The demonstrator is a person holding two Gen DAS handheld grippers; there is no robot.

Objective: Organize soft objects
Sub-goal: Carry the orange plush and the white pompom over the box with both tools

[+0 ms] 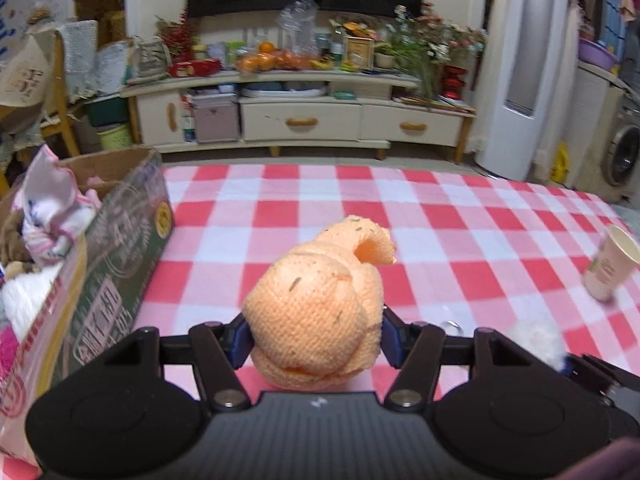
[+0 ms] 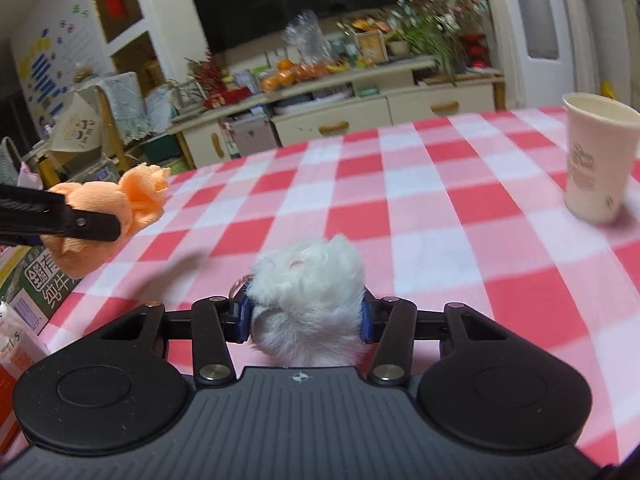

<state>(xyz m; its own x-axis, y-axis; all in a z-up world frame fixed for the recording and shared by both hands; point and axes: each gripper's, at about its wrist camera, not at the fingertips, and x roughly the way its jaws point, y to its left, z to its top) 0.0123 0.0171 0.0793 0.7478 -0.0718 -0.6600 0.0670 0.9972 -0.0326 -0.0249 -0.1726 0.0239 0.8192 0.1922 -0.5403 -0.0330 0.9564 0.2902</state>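
Observation:
My left gripper (image 1: 314, 336) is shut on a rolled orange knitted cloth (image 1: 316, 304) and holds it above the red-and-white checked tablecloth (image 1: 440, 240). The cloth also shows in the right wrist view (image 2: 120, 208), at the left, clamped by the left gripper (image 2: 92, 228). My right gripper (image 2: 306, 316) is shut on a white fluffy plush (image 2: 308, 288) with a small ring on its left side. The plush also shows at the lower right of the left wrist view (image 1: 532, 340). A cardboard box (image 1: 120, 248) with soft items inside stands at the left.
A paper cup (image 2: 596, 160) stands on the table at the right; it also shows in the left wrist view (image 1: 610, 264). Beyond the table's far edge is a cluttered TV cabinet (image 1: 300, 116). The box's green side (image 2: 44, 284) is at the left edge of the right wrist view.

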